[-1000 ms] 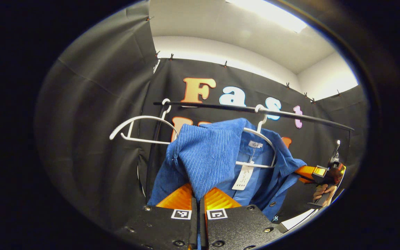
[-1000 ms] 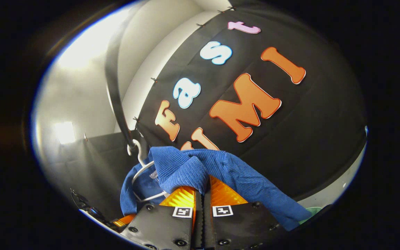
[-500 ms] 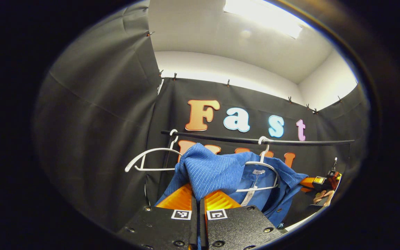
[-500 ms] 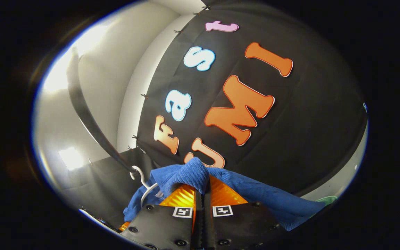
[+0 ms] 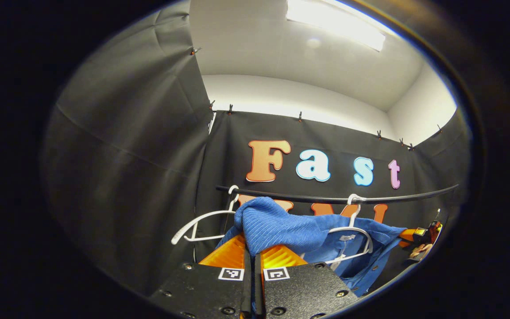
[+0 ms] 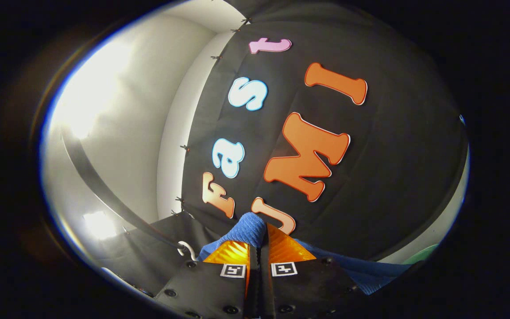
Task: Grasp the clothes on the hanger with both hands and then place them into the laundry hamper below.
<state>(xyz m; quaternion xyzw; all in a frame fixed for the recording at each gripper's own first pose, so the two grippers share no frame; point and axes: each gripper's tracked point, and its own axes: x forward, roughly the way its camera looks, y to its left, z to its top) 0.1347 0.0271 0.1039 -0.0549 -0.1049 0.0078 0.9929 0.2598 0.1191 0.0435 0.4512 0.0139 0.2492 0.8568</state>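
Left gripper view: your left claw keeps pinching the shirt, now pulled lower off the hanger; right claw pinches it too. Hamper's next.

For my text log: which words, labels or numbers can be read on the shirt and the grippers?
Tag in the shirt: too small to read.
Markers on the left gripper and the right gripper: black-and-white patterns, no words.
No text here is readable.
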